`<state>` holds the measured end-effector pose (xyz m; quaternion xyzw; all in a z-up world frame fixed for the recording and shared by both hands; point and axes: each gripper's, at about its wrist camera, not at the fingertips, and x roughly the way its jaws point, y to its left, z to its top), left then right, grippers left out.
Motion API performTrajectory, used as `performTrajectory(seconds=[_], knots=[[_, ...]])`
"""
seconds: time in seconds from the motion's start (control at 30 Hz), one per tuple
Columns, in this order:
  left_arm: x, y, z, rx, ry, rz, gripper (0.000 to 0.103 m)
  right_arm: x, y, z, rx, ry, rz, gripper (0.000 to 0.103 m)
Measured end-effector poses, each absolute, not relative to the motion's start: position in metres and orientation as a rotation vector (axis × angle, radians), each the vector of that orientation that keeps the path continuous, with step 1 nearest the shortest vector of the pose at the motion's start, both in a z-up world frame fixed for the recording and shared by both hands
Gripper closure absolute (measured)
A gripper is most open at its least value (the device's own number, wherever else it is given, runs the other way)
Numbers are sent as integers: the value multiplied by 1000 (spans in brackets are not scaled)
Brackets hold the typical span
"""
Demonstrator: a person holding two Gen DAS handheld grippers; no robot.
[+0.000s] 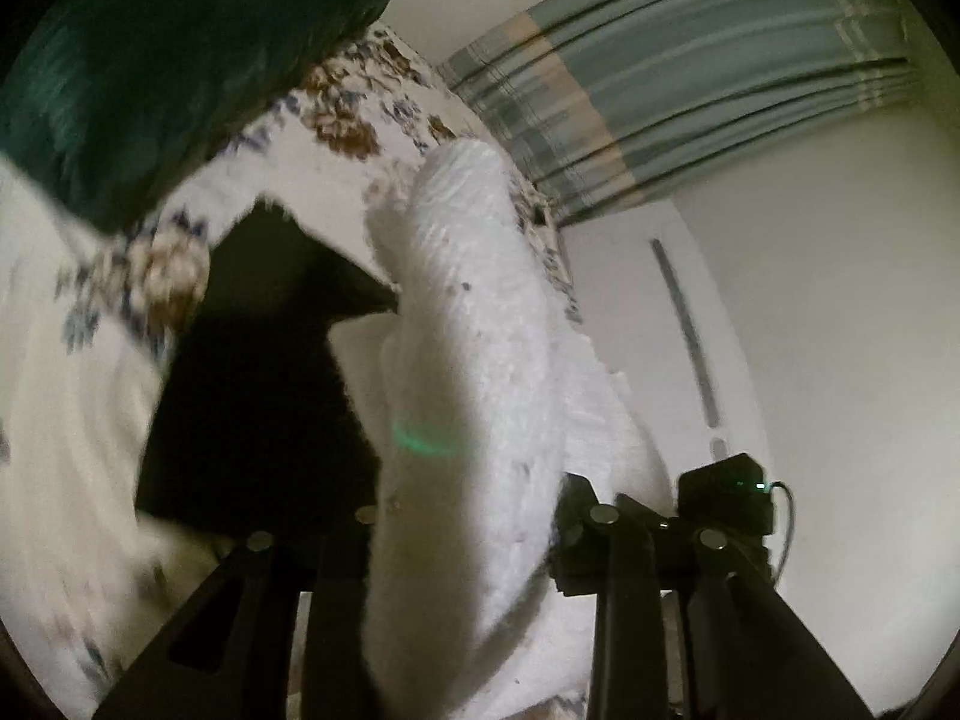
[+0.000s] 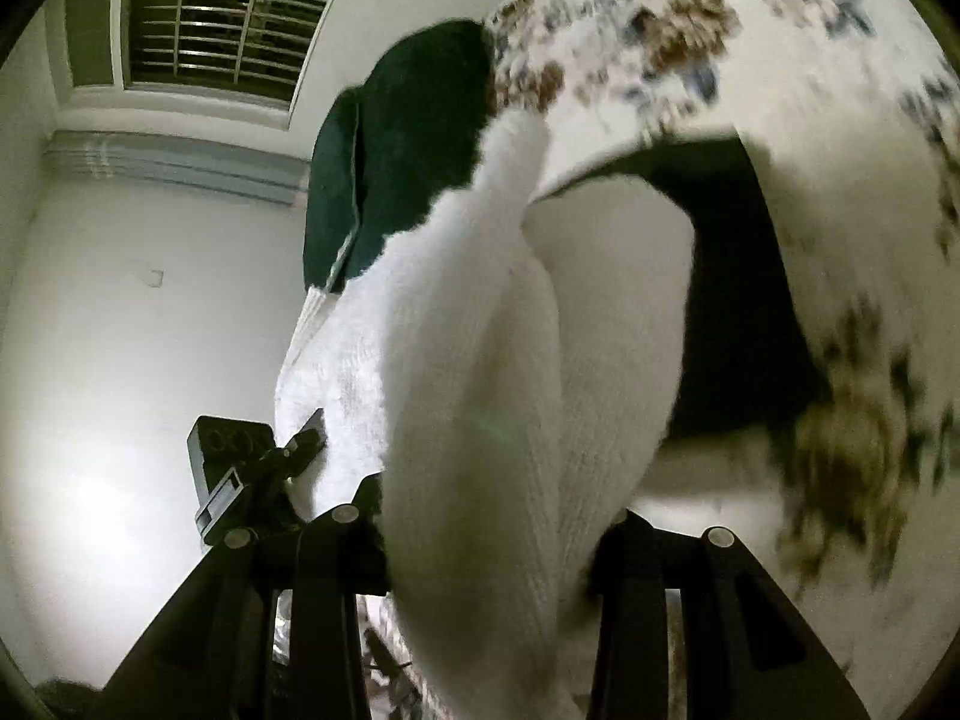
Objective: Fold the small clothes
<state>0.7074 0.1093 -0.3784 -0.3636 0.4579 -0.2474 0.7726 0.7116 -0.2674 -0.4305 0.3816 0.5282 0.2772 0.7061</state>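
Note:
A white knitted garment hangs lifted above the bed, stretched between both grippers. My left gripper is shut on one edge of it; the knit bulges up between the black fingers. My right gripper is shut on another edge of the same garment. The other gripper shows in each view, gripping the cloth: the right one in the left wrist view, the left one in the right wrist view. A black flat cloth lies on the bed below; it also shows in the right wrist view.
The bed has a white sheet with brown and blue flowers, also in the right wrist view. A dark green pillow lies at its head; the right wrist view shows it too. A striped curtain, white walls and a barred window surround the bed.

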Motion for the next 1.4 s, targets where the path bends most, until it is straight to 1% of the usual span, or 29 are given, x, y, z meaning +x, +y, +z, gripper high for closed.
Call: performTrajectory(seconds=[0.1, 0.2, 0.27, 0.33, 0.37, 0.4, 0.43, 0.5, 0.53, 0.57, 0.6, 0.63, 0.67, 0.7, 0.73, 0.77, 0.87, 1.03, 1.27, 1.4], knots=[[752, 113, -418, -760, 1040, -492, 76, 771, -244, -448, 833, 1180, 598, 63], [775, 112, -468, -714, 1110, -461, 76, 794, -244, -496, 822, 1221, 572, 63], [781, 111, -481, -701, 1125, -454, 76, 810, -234, -525, 818, 1240, 547, 63], [781, 113, -485, -690, 1125, -453, 73, 818, -235, -539, 824, 1236, 540, 63], [779, 113, -485, -681, 1129, -444, 68, 821, -234, -543, 826, 1234, 542, 63], [777, 112, -483, -671, 1135, -434, 62, 822, -234, -545, 811, 1234, 539, 60], [775, 111, -480, -645, 1145, -405, 60, 823, -234, -545, 781, 1237, 524, 57], [768, 106, -471, -579, 1151, -346, 58, 818, -229, -536, 680, 1253, 465, 37], [766, 102, -465, -531, 1141, -323, 57, 816, -226, -533, 622, 1266, 429, 32], [763, 98, -460, -485, 1127, -292, 48, 812, -221, -528, 538, 1266, 381, 25], [760, 93, -453, -418, 1102, -237, 45, 807, -218, -521, 464, 1252, 334, 19], [756, 90, -447, -383, 1081, -209, 45, 802, -215, -515, 400, 1236, 283, 16], [754, 87, -442, -351, 1058, -184, 40, 795, -211, -507, 333, 1214, 218, 13], [752, 83, -436, -297, 1029, -143, 21, 790, -210, -503, 306, 1205, 179, 9], [748, 78, -428, -223, 1011, -87, 8, 785, -209, -499, 270, 1196, 133, 6], [747, 75, -425, -191, 1001, -64, 0, 777, -207, -493, 202, 1185, 59, 0], [729, 60, -408, -89, 987, -1, 0, 748, -198, -477, 37, 1121, -69, 0], [693, 44, -382, -42, 983, 26, 0, 703, -199, -444, -44, 1058, -156, 0], [622, 25, -318, -25, 974, 50, 0, 622, -206, -361, -29, 1030, -187, 0], [568, 13, -264, -10, 943, 37, 0, 571, -205, -296, -39, 985, -194, 0]])
